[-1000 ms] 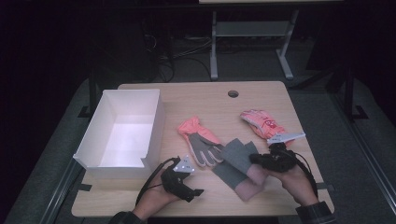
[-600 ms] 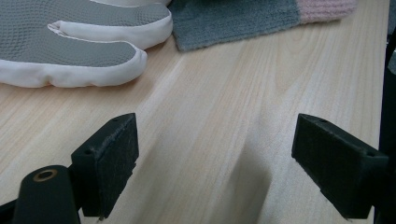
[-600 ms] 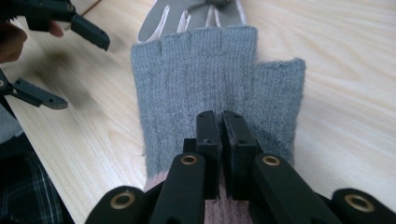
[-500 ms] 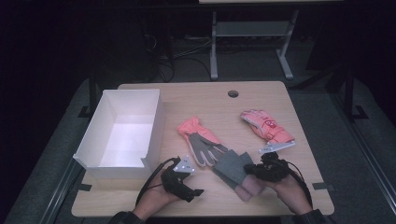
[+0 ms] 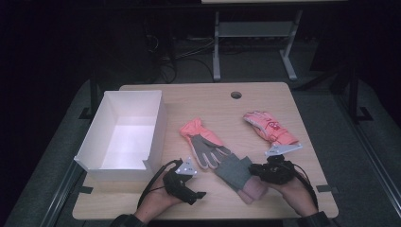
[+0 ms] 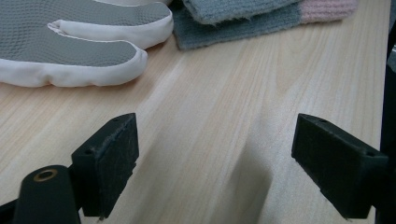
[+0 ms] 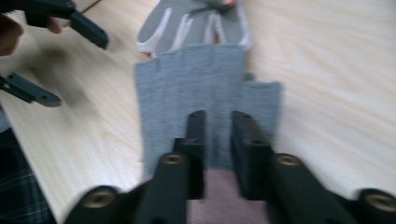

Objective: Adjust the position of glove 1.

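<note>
A grey knit glove [image 5: 233, 171] with a pink cuff lies flat at the table's front middle, also seen in the right gripper view [image 7: 187, 84] and the left gripper view [image 6: 233, 18]. My right gripper [image 5: 256, 170] [image 7: 218, 126] sits low over its cuff end. Its jaws have just been opening and stand a narrow gap apart, with flat fabric showing between them. A pink glove with a grey palm [image 5: 204, 143] [image 6: 56, 46] [image 7: 187, 23] touches the knit glove's fingers. My left gripper [image 5: 194, 187] [image 6: 219, 154] rests left of both gloves; its jaws are wide apart, have just been closing slightly, and hold nothing.
A white open box [image 5: 158, 118] stands at the left. A second pink glove [image 5: 269, 127] lies at the right, behind my right hand. A round cable hole [image 5: 236, 95] sits near the table's far edge. Bare wood lies between the gloves and the far edge.
The grey knit glove has slid toward the table's front edge along with my right gripper, whose jaws now show a small gap. The left hand has stayed where it was.
</note>
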{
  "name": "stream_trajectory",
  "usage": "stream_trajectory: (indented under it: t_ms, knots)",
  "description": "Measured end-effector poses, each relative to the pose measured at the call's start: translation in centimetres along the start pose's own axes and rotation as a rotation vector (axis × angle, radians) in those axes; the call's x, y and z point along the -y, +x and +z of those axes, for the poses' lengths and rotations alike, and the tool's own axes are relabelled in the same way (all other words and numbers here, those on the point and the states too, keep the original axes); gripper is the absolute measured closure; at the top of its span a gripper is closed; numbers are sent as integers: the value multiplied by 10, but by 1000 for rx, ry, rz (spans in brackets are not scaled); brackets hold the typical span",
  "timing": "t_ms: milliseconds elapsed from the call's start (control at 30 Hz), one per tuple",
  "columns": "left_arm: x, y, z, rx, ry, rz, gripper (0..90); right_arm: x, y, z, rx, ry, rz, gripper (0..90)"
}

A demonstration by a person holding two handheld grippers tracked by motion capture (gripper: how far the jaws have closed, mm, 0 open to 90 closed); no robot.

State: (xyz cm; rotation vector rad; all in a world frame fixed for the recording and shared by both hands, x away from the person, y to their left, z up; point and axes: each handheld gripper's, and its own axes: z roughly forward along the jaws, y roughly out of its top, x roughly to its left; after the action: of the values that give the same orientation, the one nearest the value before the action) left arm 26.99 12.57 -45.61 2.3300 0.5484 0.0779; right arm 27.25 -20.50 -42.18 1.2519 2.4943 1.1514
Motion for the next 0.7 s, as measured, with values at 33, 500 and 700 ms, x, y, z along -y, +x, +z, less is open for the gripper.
stream_trajectory:
  t_ms: [33,500,700]
  knots:
    - [0,0,-2,0,3,12,244,1,-3,-4,7,-4,4,863]
    - [-24,-24,11,104,-26,8,896,34,-37,-22,51,24,-18,899]
    - [-39,-44,35,160,-3,66,896,41,-37,-20,36,68,-38,899]
